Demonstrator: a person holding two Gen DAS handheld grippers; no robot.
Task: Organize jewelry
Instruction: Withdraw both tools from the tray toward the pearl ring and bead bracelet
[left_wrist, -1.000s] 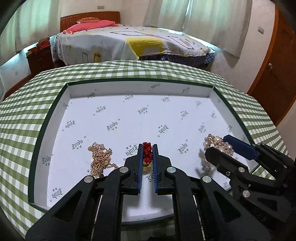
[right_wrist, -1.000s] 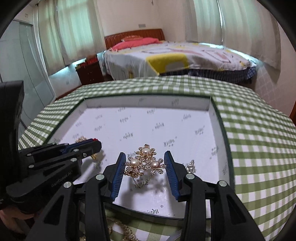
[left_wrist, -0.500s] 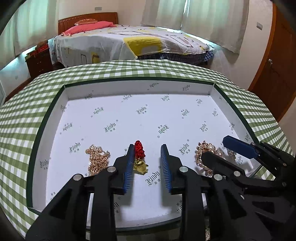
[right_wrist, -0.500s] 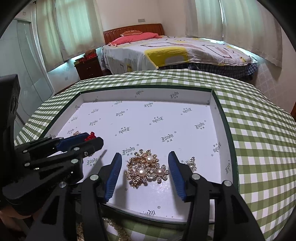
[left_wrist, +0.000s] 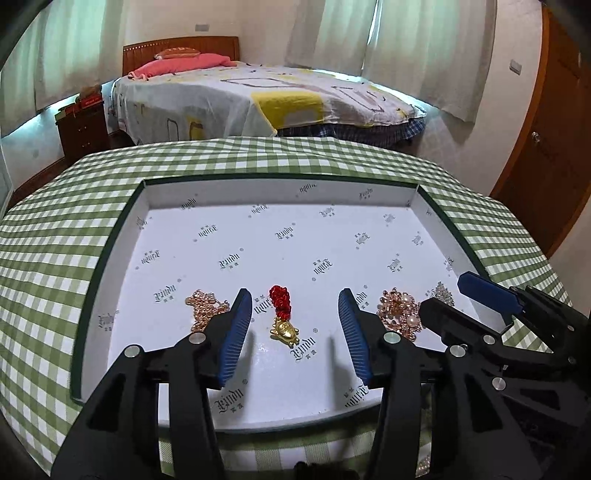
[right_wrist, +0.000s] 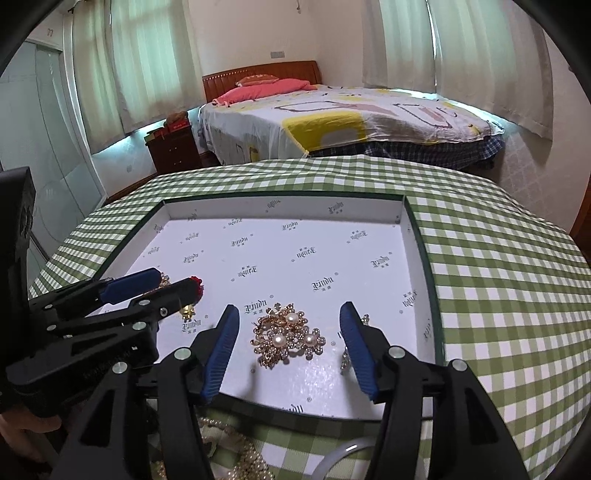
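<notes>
A shallow white box lies on a green checked table. In it lie a red-beaded gold charm, a rose-gold chain, a gold pearl flower brooch and a small silver piece. My left gripper is open and empty, its fingers either side of the charm and lifted off it. My right gripper is open and empty, straddling the brooch. Each gripper shows in the other's view, the left and the right.
A pearl string and a clear ring lie on the checked tablecloth before the box's near wall. A bed and a dark nightstand stand beyond the table. A wooden door is at the right.
My left gripper opened and let go of the red charm, which now lies in the box. Both grippers opened wider and drew back and up from the box.
</notes>
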